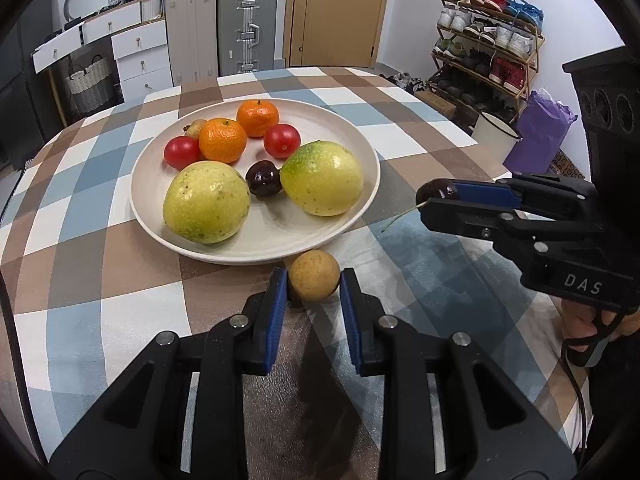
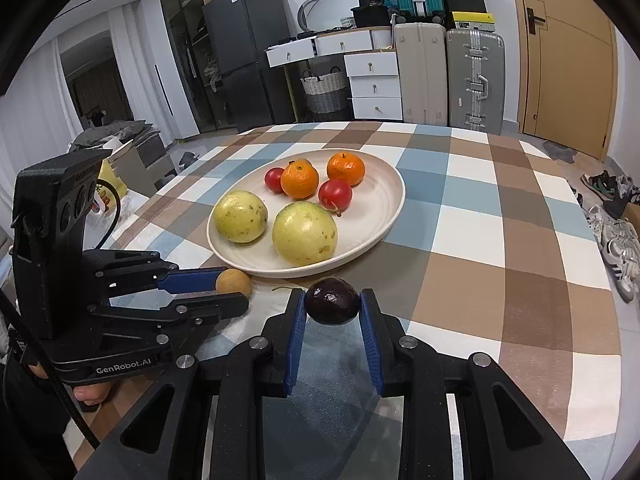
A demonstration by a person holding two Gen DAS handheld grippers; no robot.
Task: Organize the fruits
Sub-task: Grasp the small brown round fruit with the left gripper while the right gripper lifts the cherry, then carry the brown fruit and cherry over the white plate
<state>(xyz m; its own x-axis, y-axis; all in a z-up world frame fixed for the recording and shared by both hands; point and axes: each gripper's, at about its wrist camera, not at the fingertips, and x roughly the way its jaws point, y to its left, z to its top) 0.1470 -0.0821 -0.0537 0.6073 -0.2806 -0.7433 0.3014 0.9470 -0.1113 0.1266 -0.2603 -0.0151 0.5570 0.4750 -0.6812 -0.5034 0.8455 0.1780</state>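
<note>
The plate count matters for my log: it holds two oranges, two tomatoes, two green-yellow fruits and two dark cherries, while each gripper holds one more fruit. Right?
Not quite: the plate holds one dark cherry, not two, as the left wrist view shows. The other cherry sits between the right gripper fingers. The rest stands.

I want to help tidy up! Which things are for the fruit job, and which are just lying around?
For the job:
plate
fruits on the plate
tan round fruit in the left gripper
dark cherry in the right gripper

Just lying around:
shoe rack
suitcases
woven basket
</note>
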